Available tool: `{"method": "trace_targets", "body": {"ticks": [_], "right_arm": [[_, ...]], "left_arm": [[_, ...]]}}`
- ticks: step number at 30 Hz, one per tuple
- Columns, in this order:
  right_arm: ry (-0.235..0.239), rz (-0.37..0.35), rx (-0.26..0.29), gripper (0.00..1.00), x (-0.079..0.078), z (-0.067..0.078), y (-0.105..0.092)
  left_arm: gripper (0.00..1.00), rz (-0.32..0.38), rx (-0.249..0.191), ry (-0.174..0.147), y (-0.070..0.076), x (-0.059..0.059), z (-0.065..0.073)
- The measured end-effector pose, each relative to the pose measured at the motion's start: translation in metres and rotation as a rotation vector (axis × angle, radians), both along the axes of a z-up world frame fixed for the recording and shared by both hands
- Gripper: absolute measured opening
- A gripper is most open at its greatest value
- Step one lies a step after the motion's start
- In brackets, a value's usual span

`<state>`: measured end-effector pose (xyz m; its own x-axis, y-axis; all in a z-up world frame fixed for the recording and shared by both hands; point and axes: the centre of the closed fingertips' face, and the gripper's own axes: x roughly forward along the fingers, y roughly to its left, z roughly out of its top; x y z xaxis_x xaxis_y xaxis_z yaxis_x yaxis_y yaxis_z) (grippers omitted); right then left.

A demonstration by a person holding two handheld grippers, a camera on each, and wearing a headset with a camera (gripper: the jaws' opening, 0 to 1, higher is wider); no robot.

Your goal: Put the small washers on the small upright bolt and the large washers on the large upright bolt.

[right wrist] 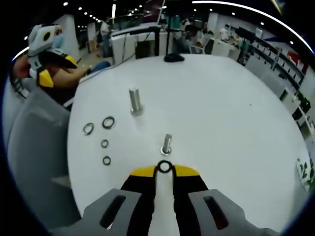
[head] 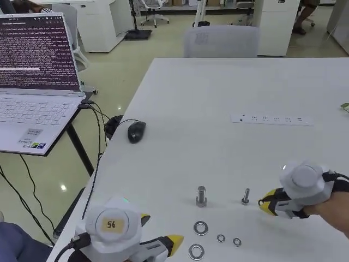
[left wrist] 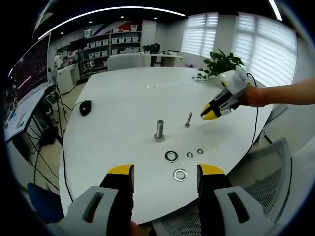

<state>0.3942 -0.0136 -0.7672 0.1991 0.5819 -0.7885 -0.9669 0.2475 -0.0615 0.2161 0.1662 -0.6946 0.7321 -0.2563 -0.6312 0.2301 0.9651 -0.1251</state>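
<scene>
A large upright bolt and a small upright bolt stand on the white table. In front of them lie two large washers and two small washers. My right gripper is shut on a small washer held at its tips, just short of the small bolt. In the head view the right gripper sits to the right of that bolt. My left gripper is open with nothing in it, near the table's front edge before the nearest large washer.
A black mouse lies near the table's left edge and a white power strip lies farther back. An open laptop stands on a side stand to the left, with cables hanging. A grey chair is at the far end.
</scene>
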Motion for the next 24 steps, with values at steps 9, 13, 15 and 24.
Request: {"method": "trace_targets", "body": {"ticks": [9, 13, 15, 24], "right_arm": [[-0.02, 0.02, 0.014, 0.13, 0.011, 0.014, 0.016], [-0.025, 0.055, 0.0, 0.13, 0.014, 0.018, 0.028], [-0.019, 0.071, -0.013, 0.13, 0.015, 0.017, 0.031], [-0.012, 0.14, -0.082, 0.13, 0.011, 0.011, 0.038]], "left_arm": [[0.51, 0.002, 0.001, 0.003, 0.0, -0.002, -0.001], [0.52, 0.005, 0.0, -0.002, 0.001, -0.001, 0.0], [0.52, 0.008, 0.0, -0.006, 0.001, 0.0, 0.002], [0.52, 0.022, -0.003, -0.008, 0.005, -0.001, 0.002]]}}
